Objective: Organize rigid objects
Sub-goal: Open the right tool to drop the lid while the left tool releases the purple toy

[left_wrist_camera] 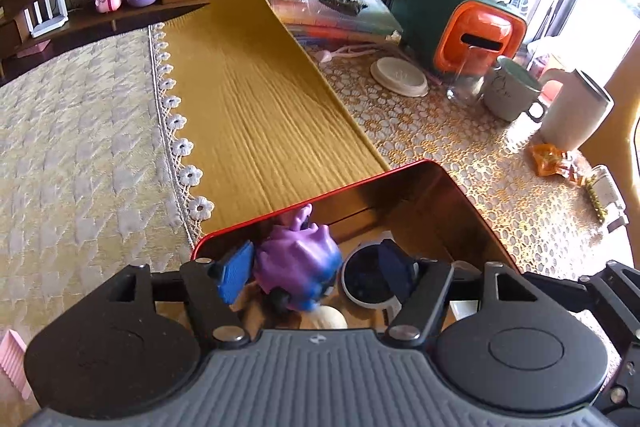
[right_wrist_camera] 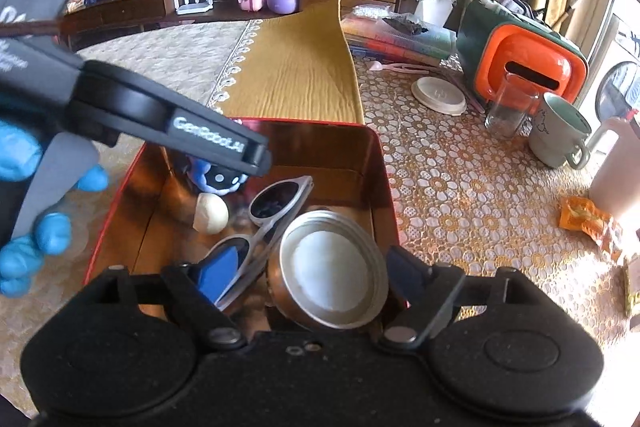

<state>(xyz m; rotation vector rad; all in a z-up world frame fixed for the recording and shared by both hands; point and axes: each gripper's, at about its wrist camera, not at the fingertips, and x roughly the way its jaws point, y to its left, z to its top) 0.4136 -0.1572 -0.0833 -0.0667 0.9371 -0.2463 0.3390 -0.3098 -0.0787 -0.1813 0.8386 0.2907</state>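
A red metal tin (right_wrist_camera: 382, 163) with a shiny copper inside stands on the table; it also shows in the left wrist view (left_wrist_camera: 472, 203). In it lie a purple-blue toy figure (left_wrist_camera: 298, 263), a cream ball (right_wrist_camera: 211, 213), white-framed sunglasses (right_wrist_camera: 276, 195) and a round metal lid (right_wrist_camera: 330, 263). My left gripper (left_wrist_camera: 316, 273) is over the tin, jaws open around the toy with a gap on each side. It shows from the side in the right wrist view (right_wrist_camera: 256, 157). My right gripper (right_wrist_camera: 310, 277) is open, its jaws on either side of the metal lid, not pressing it.
On the lace tablecloth to the right stand a white disc lid (right_wrist_camera: 440, 95), a clear glass (right_wrist_camera: 506, 111), a mug (right_wrist_camera: 560, 131), a white jug (right_wrist_camera: 616, 171), an orange-green box (right_wrist_camera: 520, 63), stacked books (right_wrist_camera: 396, 35) and an orange wrapper (right_wrist_camera: 588, 219). A mustard runner (left_wrist_camera: 256, 99) lies behind the tin.
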